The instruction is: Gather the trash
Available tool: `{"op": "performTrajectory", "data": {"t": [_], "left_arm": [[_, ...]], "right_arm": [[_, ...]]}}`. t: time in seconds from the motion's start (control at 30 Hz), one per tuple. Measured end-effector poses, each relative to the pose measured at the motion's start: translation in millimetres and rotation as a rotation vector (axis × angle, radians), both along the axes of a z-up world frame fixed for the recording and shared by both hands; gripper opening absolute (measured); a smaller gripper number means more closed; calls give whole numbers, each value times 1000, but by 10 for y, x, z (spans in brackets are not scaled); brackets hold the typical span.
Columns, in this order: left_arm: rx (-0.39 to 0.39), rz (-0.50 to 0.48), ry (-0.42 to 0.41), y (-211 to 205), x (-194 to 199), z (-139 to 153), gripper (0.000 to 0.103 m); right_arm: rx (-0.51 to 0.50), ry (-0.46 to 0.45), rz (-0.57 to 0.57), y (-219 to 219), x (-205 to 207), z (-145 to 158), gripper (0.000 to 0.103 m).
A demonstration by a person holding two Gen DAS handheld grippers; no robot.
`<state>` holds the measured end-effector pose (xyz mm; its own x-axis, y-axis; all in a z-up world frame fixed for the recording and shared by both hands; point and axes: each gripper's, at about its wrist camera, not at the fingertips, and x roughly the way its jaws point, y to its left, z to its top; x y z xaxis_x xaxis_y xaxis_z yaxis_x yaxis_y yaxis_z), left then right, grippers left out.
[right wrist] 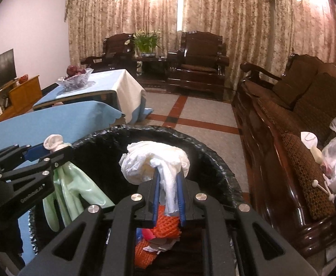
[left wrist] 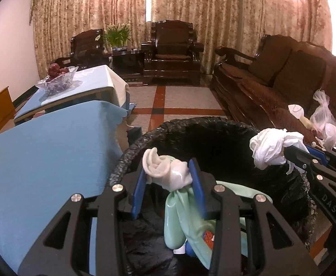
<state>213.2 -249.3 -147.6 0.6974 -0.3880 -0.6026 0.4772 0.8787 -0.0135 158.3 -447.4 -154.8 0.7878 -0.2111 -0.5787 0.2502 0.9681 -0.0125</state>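
Observation:
A trash bin lined with a black bag (left wrist: 190,124) (right wrist: 168,132) stands right below both grippers. My left gripper (left wrist: 168,168) is shut on a pale green and white rubber glove (left wrist: 181,218), which hangs down over the bin's left side. In the right wrist view the left gripper (right wrist: 58,149) and the dangling glove (right wrist: 76,191) are at the left. My right gripper (right wrist: 168,174) is shut on a crumpled white tissue (right wrist: 149,163) above the bin's opening. That tissue (left wrist: 269,149) and the right gripper (left wrist: 305,157) also appear in the left wrist view. Orange foam netting (right wrist: 165,220) and scraps lie inside the bin.
A low table under a blue cloth (left wrist: 53,149) borders the bin on the left, with a glass fruit bowl (left wrist: 57,80) on the further table. A dark wooden sofa (right wrist: 294,126) with plastic bags (right wrist: 335,161) runs along the right. Tiled floor (right wrist: 202,115) and armchairs lie beyond.

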Motion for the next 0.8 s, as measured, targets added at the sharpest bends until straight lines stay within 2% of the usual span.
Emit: {"op": "performTrajectory", "data": {"t": [0.17, 0.27, 0.33, 0.4, 0.43, 0.6, 0.67, 0.73, 0.8], "left_arm": [[9, -20, 25, -69, 55, -68, 37], [8, -32, 42, -69, 89, -93, 40], [3, -32, 44, -58, 100, -81, 43], [-9, -35, 34, -22, 98, -41, 50], [-11, -34, 29, -14, 91, -25, 53], [-27, -20, 6, 79, 72, 94, 60], [-34, -13, -1, 150, 58, 143, 63], [-36, -6, -9, 221, 32, 189, 67], [-38, 1, -16, 294, 2, 224, 70]], "right_arm": [[-6, 17, -10, -49, -16, -70, 17], [-15, 28, -20, -85, -15, -95, 28], [-20, 26, -26, -102, -20, -96, 46], [-24, 15, -33, -90, -41, -74, 55], [-24, 9, -36, -99, -47, -62, 63], [1, -25, -36, -74, -92, 17, 79], [-1, -29, -31, -48, -84, 61, 82], [-2, -30, -23, -13, -87, 94, 95], [-2, -31, -16, 27, -94, 111, 97]]}}
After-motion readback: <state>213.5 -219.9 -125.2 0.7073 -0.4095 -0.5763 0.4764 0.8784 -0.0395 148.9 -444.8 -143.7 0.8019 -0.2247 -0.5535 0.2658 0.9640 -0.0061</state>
